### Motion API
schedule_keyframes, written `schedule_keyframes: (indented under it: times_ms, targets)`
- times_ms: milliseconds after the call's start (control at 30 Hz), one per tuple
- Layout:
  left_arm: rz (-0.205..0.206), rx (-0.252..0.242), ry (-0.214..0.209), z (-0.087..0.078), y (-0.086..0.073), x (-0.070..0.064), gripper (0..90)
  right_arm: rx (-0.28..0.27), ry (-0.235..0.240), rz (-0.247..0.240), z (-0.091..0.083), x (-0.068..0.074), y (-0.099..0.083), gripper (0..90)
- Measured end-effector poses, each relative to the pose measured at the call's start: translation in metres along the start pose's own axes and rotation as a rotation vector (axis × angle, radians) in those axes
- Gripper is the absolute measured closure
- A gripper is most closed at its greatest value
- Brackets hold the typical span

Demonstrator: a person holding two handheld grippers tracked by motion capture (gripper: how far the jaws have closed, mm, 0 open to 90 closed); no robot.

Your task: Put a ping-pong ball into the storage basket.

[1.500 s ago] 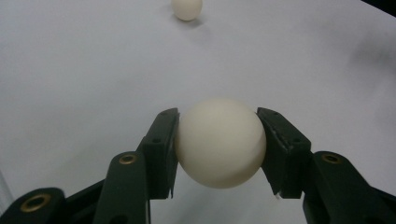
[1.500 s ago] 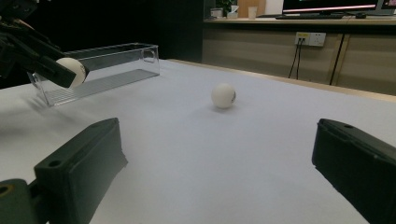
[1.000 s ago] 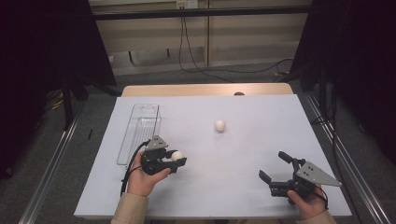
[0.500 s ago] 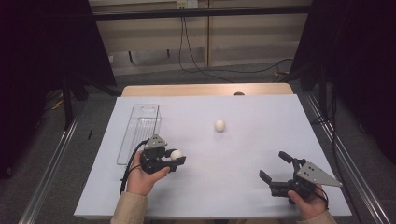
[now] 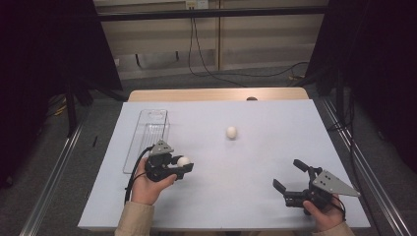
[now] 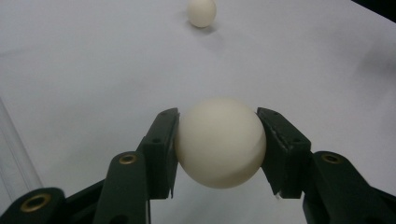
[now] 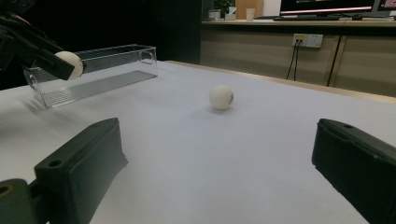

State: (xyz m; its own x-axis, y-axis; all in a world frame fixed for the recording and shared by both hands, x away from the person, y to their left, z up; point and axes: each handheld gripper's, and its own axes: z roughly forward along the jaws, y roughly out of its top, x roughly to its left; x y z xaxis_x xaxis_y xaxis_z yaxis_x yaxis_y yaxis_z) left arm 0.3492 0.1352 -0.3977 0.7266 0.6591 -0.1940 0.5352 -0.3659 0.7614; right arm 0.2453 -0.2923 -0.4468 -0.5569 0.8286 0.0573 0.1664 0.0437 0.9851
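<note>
The left gripper (image 6: 219, 154) has a smooth cream-white round ball (image 6: 220, 142) pinched between its two black jaws, just above the pale white surface (image 6: 93, 70). A second cream-white ball (image 6: 201, 12) sits well apart, farther off.

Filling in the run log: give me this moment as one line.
left tongs: shut on held ball | right tongs: open | loose ball: mid-table | clear tray: beside left hand
</note>
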Motion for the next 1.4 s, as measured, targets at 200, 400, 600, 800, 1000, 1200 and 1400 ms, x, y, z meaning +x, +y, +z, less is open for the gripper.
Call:
schedule_keyframes:
  times_ms: [200,400,600,800,1000,1200,1400]
  targets:
    - [-0.009,-0.007,0.003,-0.003,0.001,0.004,51.0,0.001,0.002,0.006,0.000,0.000,0.000,1.5]
    - [-0.009,-0.004,0.008,-0.004,0.002,0.004,51.1,-0.002,0.000,0.004,-0.001,0.000,0.000,1.5]
    - [-0.019,-0.006,0.013,-0.004,0.003,0.006,51.0,-0.003,-0.003,0.005,-0.001,0.000,0.000,1.5]
    - [-0.020,-0.011,0.017,-0.006,0.004,0.008,51.0,-0.002,0.000,0.007,0.000,0.000,0.000,1.4]
    - [-0.024,-0.013,0.023,-0.008,0.005,0.009,51.0,-0.003,-0.001,0.009,0.000,-0.001,0.000,1.5]
    - [-0.030,-0.021,0.030,-0.011,0.006,0.012,51.0,-0.004,0.000,0.009,0.000,0.000,0.000,1.5]
    - [-0.036,-0.019,0.034,-0.011,0.006,0.013,51.1,-0.006,-0.001,0.010,-0.001,0.000,0.000,1.5]
